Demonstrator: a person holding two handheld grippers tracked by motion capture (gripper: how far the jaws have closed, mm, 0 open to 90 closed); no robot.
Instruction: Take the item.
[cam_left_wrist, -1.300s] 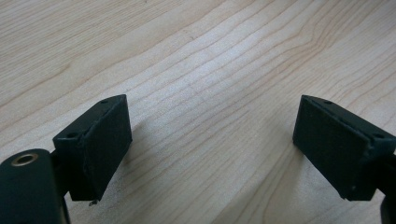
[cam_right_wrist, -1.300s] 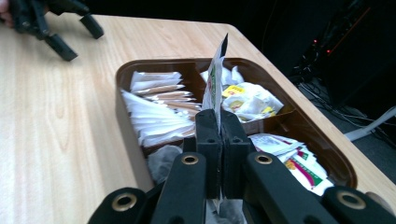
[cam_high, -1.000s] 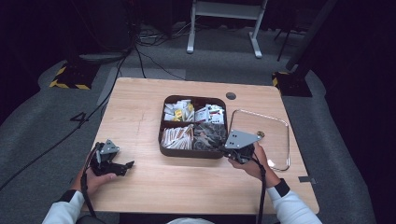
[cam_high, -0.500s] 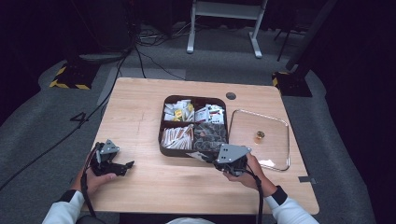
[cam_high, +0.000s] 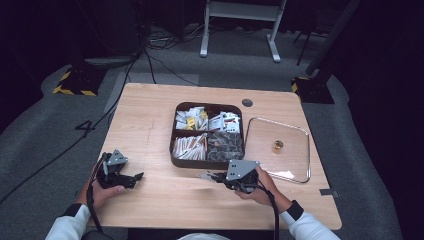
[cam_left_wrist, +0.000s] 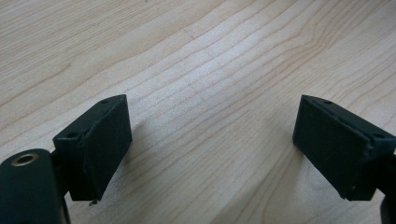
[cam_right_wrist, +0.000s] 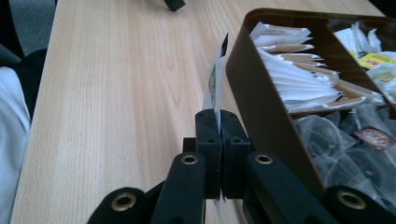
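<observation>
1. Right gripper (cam_high: 216, 176): I hold it low over the table (cam_high: 150, 115), near the front edge and just in front of the box's front wall. Its jaws are clamped flat on a thin sachet (cam_right_wrist: 214, 84), which stands on edge above them.
2. Sachet: white paper with a green print, outside the box and close beside its brown wall. I cannot tell whether the two touch.
3. Left gripper (cam_left_wrist: 210, 140): jaws spread wide, nothing between them, hovering just over bare wood near the front left corner of the table.
4. Compartment box (cam_high: 207, 165): brown, four sections, at the table's middle. The front sections hold white sachets (cam_right_wrist: 299, 79) and dark pyramid tea bags (cam_right_wrist: 341, 140).
5. Glass lid (cam_high: 280, 150): lies flat near the right edge, beside the box, knob up.
6. Risk, grip: I judge the hold sits at the sachet's lower edge only. A quick swing could let the paper bend or slide out.
7. Risk, snag: the sachet's free end rides level with the box rim. Moving toward the box could catch it and tear it or pull it loose.
8. Risk, release: set down on edge, the sachet would likely topple, or cling to a pad.
</observation>
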